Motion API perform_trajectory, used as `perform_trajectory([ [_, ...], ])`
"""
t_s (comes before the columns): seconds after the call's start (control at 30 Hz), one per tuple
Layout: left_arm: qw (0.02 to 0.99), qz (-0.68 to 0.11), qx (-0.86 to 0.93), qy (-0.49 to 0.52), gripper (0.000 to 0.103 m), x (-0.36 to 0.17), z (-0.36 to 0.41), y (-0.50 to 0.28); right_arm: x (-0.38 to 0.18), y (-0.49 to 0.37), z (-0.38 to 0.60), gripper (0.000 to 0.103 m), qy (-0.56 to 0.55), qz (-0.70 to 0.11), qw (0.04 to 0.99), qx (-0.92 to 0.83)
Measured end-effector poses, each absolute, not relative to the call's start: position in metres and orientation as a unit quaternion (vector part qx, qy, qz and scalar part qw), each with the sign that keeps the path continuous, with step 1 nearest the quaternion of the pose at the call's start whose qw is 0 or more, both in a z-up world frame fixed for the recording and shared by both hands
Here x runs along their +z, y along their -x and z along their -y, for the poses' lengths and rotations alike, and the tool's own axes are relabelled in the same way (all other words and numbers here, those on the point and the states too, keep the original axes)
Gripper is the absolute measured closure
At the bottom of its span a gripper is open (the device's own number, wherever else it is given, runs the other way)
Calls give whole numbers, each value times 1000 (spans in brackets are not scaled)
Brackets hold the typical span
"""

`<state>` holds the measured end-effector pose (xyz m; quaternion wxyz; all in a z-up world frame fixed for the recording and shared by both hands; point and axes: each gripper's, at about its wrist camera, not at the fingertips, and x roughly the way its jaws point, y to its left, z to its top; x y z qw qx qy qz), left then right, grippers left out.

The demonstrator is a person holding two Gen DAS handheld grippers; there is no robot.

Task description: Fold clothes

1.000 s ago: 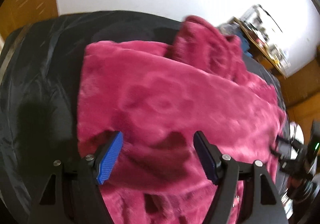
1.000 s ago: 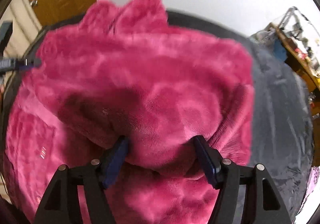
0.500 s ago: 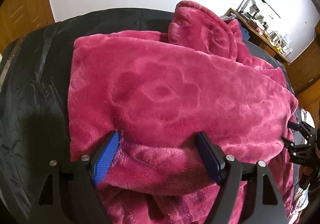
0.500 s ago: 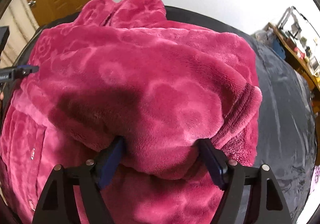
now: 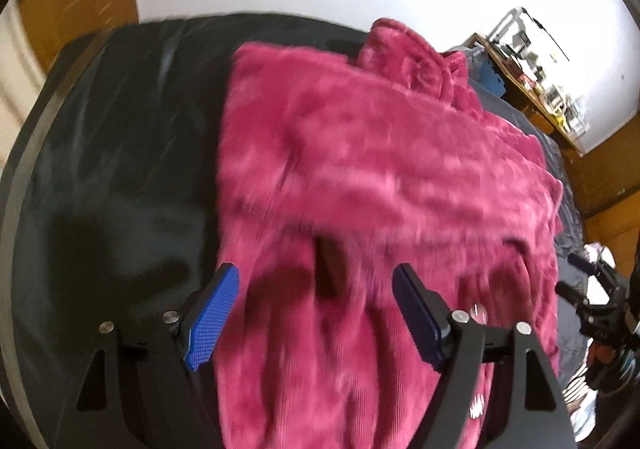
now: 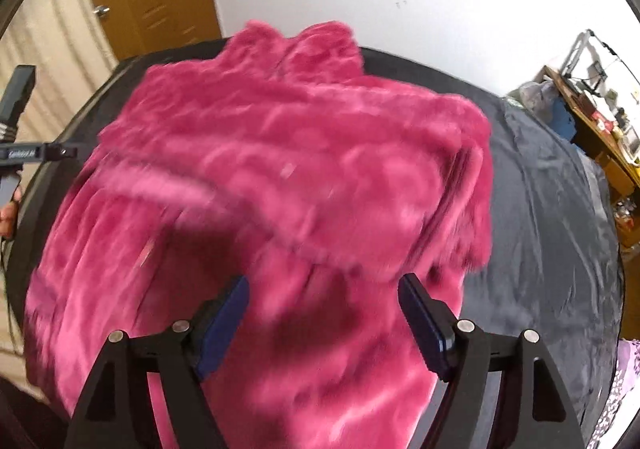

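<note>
Left wrist view: the dark bed cover [image 5: 120,169] is seen as the work surface, spread flat so that the garment can be laid out and doubled on it. A magenta fleece garment [image 5: 380,169] is laid across this cover, right of centre in this view. One layer is doubled over the lower layer, its folded edge running across the middle; the collar part [image 5: 412,53] is left standing at the far end. The nearer, lower layer is left uncovered and hangs toward the camera. The picture is blurred, so fine seams cannot be read.

The left gripper [image 5: 316,309] is held above the near edge with its fingers apart; no cloth is seen between them. In the right wrist view, the right gripper [image 6: 324,317] is held likewise over the garment [image 6: 300,169], fingers apart and empty. Both tools are judged to be positioned at the near edge because a further fold would be taken from there.
</note>
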<state>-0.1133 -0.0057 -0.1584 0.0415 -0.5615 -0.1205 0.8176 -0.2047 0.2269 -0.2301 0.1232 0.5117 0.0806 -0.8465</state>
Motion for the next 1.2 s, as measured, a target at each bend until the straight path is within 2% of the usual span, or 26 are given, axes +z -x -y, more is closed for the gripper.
perform_trajectory([
  [0.37, -12, 172, 799, 576, 21, -167, 39, -44, -240, 38, -256, 25, -531, -39, 134, -836],
  [0.67, -12, 227, 785, 576, 21, -184, 39, -143, -258, -47, -280, 25, -542, 5, 128, -830],
  [1.2, -1, 242, 775, 584, 21, -224, 29, -189, -277, -105, -317, 25, -554, 65, 89, -825],
])
